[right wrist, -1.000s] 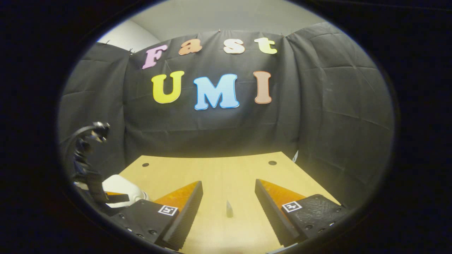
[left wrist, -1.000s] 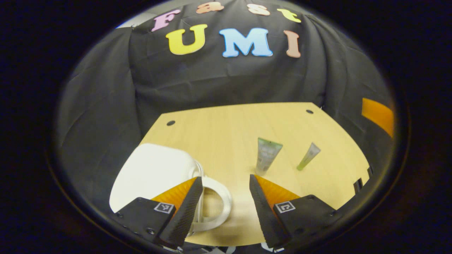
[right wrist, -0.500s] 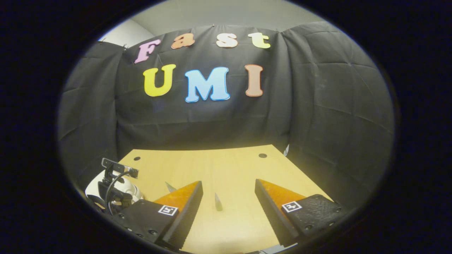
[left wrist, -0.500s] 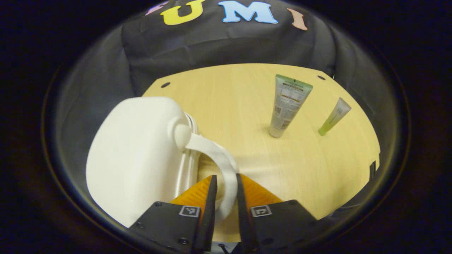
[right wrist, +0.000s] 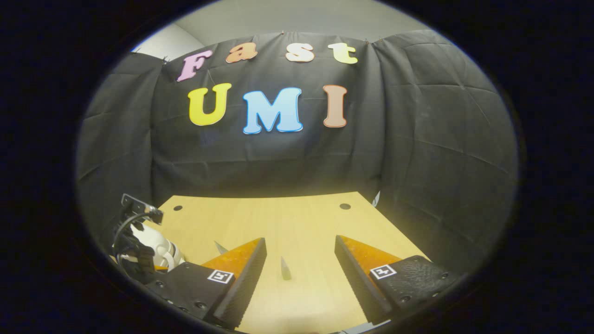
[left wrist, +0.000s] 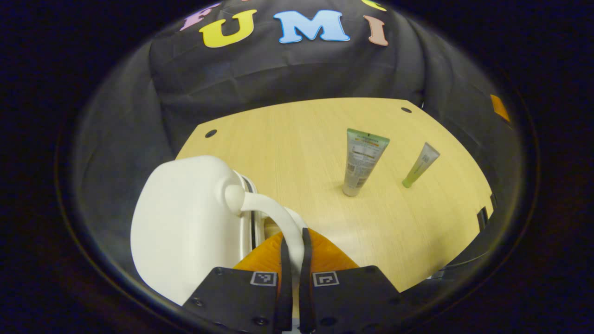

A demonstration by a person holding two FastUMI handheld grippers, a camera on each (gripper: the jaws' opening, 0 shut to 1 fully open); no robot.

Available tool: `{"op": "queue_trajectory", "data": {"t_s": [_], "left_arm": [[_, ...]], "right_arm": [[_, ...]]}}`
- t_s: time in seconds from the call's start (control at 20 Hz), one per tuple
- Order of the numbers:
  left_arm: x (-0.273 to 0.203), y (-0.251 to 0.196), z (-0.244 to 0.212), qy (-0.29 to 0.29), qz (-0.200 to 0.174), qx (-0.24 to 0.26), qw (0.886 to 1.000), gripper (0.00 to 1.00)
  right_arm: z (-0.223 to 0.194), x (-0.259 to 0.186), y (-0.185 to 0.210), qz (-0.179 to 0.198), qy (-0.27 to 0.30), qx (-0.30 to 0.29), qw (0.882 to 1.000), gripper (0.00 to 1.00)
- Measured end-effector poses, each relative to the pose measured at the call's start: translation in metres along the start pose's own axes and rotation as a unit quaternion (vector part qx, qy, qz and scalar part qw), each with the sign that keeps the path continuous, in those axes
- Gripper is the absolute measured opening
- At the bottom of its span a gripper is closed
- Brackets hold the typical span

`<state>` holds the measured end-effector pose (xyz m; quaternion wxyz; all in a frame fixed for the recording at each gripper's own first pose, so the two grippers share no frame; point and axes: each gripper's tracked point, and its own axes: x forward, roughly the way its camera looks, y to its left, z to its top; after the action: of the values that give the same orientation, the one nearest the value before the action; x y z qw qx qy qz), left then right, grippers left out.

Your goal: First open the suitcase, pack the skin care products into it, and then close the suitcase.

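Within the last second we have brought the left gripper [left wrist: 293,260] from wide open down onto the suitcase's handle [left wrist: 278,218], and its two fingers are now clamped on that white strap, one on each side. Half a second ago there was still a sliver of daylight beside the strap; now there is none. We also see a dark seam between the two shells just left of the handle, which suggests the lid is starting to part (we cannot be sure how far). So we judge the opening step has begun, and packing is not yet under way.

The suitcase [left wrist: 185,227] sits just ahead and to the left of the left gripper: a small, smooth, glossy white hard shell with rounded corners and a curved, band-like handle rising from a knob on its side. Ahead and to the right, well apart from the fingers, the large tube [left wrist: 362,160] stands on its cap, flat-crimped at the top, pale green and grey; beyond it to the right stands a slimmer small tube [left wrist: 420,164] with a yellow-green lower end. Both rest on the pale wood-grain table [left wrist: 301,139].

Our right gripper [right wrist: 299,273] has barely shifted; its jaws stand wide apart and empty above the table, with the small tube's crimped tip directly ahead between them.
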<state>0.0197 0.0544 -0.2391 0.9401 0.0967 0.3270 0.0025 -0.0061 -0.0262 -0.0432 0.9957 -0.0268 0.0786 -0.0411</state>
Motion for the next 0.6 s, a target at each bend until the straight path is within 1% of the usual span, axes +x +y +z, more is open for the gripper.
{"op": "queue_trajectory", "data": {"t_s": [0.15,0.3,0.4,0.55,0.6], "left_arm": [[-0.043,0.026,0.038,-0.040,0.014,0.015,0.999,0.14],[-0.085,0.075,0.071,-0.072,0.041,0.020,0.996,0.13],[-0.111,0.116,0.086,-0.084,0.068,0.028,0.994,0.13],[-0.142,0.186,0.112,-0.119,0.105,0.046,0.986,0.13],[-0.150,0.214,0.119,-0.127,0.127,0.058,0.982,0.13]], "right_arm": [[-0.001,0.005,0.012,0.018,0.003,-0.004,1.000,0.90],[-0.003,0.011,0.022,0.034,0.006,0.000,0.999,0.90],[-0.005,0.014,0.028,0.043,0.008,0.008,0.999,0.90],[-0.007,0.016,0.033,0.050,0.013,0.018,0.998,0.90],[-0.009,0.017,0.035,0.053,0.014,0.022,0.998,0.90]]}}
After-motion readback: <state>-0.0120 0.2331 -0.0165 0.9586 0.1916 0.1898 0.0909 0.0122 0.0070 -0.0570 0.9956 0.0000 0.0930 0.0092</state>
